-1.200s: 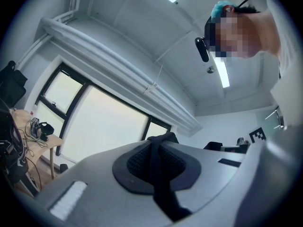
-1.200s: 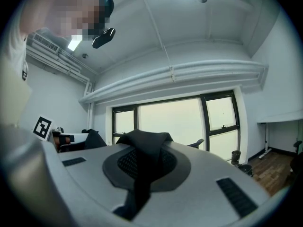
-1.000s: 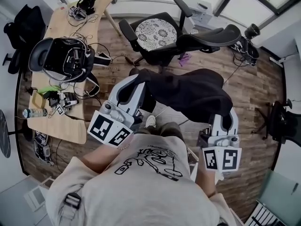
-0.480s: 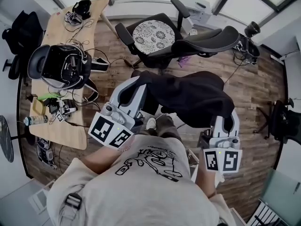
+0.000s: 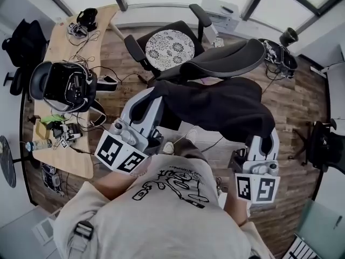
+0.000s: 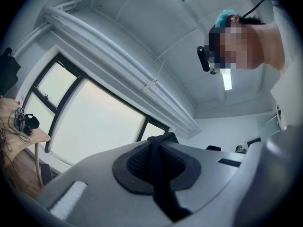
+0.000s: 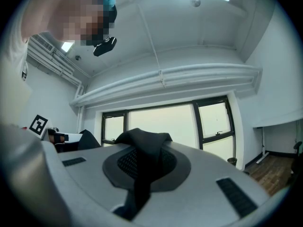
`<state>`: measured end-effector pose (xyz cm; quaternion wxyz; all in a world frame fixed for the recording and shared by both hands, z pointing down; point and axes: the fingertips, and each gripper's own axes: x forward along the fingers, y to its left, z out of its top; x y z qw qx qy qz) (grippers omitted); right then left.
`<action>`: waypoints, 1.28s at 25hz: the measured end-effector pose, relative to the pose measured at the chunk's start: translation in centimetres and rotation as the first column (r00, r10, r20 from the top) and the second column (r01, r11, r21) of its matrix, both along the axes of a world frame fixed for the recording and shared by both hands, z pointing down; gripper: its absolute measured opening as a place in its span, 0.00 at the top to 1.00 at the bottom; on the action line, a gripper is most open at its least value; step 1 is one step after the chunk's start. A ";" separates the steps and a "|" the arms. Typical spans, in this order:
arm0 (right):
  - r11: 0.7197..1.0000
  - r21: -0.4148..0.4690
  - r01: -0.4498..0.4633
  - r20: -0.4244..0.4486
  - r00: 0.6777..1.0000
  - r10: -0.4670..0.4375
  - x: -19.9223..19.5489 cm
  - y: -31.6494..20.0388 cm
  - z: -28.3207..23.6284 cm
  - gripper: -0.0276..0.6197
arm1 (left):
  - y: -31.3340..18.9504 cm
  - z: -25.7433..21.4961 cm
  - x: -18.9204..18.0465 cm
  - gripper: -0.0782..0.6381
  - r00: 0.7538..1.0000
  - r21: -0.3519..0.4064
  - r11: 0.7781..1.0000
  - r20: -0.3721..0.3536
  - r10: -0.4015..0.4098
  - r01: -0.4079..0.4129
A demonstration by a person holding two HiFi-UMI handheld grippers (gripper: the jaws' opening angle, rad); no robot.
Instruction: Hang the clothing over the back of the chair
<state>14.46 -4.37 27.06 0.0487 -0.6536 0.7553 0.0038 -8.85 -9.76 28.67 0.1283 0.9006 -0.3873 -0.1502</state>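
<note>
While tight on clothing [image 5: 215,109], both tools [image 6: 158,143] [image 7: 142,143]

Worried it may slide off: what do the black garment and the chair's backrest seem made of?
The black garment: soft matte fabric, perhaps a knit; it sags and folds. The chair's backrest: dark, slightly glossy, probably mesh or plastic; weave unclear.

"Did you catch any writing or numbers from your end?"

"None I could read. The shirt [image 5: 171,183] carried a black scrawled print, but I couldn't make out its letters."

"And the marker cubes?"

"The left cube [image 5: 119,154] and the right cube [image 5: 256,188] showed me only black-and-white square patterns."
</note>
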 end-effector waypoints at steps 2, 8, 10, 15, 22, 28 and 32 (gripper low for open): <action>1.000 0.023 -0.002 -0.004 1.000 0.003 1.4 -0.9 -0.7 0.94 | -1.0 -0.7 1.0 0.87 1.000 0.020 1.000 0.002 -0.010 0.010; 0.997 0.073 0.004 -0.005 1.000 -0.004 5.3 -3.6 -2.6 0.94 | -4.0 -2.5 3.3 0.87 0.999 0.043 0.998 -0.010 -0.050 0.050; 0.996 0.091 0.014 -0.011 1.000 -0.013 6.3 -4.5 -3.2 0.94 | -4.8 -3.1 3.8 0.87 0.998 0.062 0.996 -0.003 -0.066 0.066; 0.990 0.132 0.047 -0.040 0.998 -0.042 7.9 -6.7 -4.3 0.94 | -7.0 -4.2 4.9 0.87 0.995 0.109 0.989 0.025 -0.100 0.097; 0.986 0.155 0.056 -0.052 0.997 -0.049 8.9 -10.1 -5.6 0.94 | -10.2 -5.0 5.3 0.87 0.991 0.131 0.985 0.062 -0.119 0.110; 0.987 0.161 0.023 -0.068 0.998 -0.012 9.1 -13.6 -6.3 0.94 | -13.8 -5.1 5.1 0.87 0.989 0.133 0.988 0.106 -0.098 0.084; 0.991 0.135 -0.005 -0.067 0.998 0.014 9.4 -15.9 -5.9 0.94 | -16.7 -3.9 5.2 0.87 0.988 0.103 0.993 0.141 -0.069 0.055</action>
